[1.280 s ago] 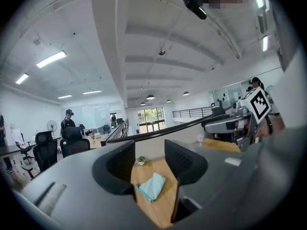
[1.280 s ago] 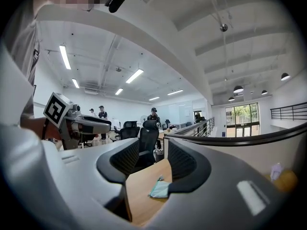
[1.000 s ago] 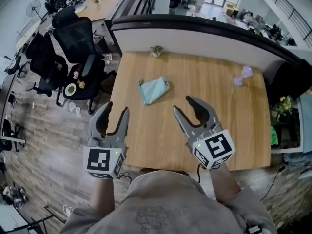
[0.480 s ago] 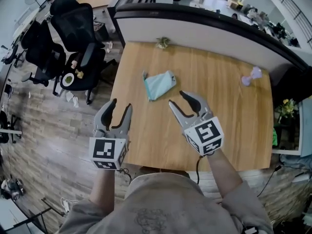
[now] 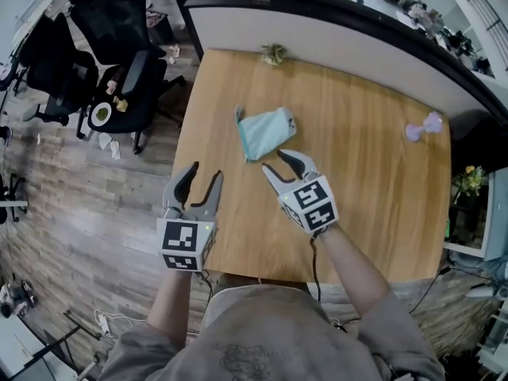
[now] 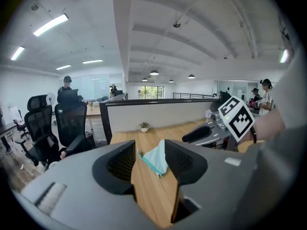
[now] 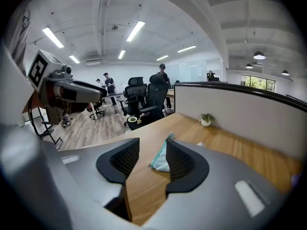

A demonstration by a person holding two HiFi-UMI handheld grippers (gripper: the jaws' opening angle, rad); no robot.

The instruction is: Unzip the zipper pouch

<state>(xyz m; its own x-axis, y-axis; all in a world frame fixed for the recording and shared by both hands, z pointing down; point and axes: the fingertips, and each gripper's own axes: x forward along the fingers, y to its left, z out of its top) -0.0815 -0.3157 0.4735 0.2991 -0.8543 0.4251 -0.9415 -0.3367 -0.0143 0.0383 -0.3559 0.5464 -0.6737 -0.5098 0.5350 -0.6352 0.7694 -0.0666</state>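
Teal pouch (image 5: 266, 132) lay flat on the wooden surface (image 5: 357, 157), no gripper touching it.

Right gripper (image 5: 274, 161): jaws released, nothing between them. Tips sat just on the person's side of the pouch, near its lower edge but apart from it. In the right gripper view, the pouch showed through the gap, further out.

Left gripper (image 5: 204, 173): jaws released as well, nothing grasped. It hung nearer the person than the pouch and off to the pouch's left, over the surface's left edge. Its own view also framed the pouch between the jaws, at a distance.

Small plant (image 5: 275, 52) stood beyond the pouch, by the partition. Purple item (image 5: 425, 125) lay well to the pouch's right. Black chairs (image 5: 111, 30) stood on the floor, left of the pouch.
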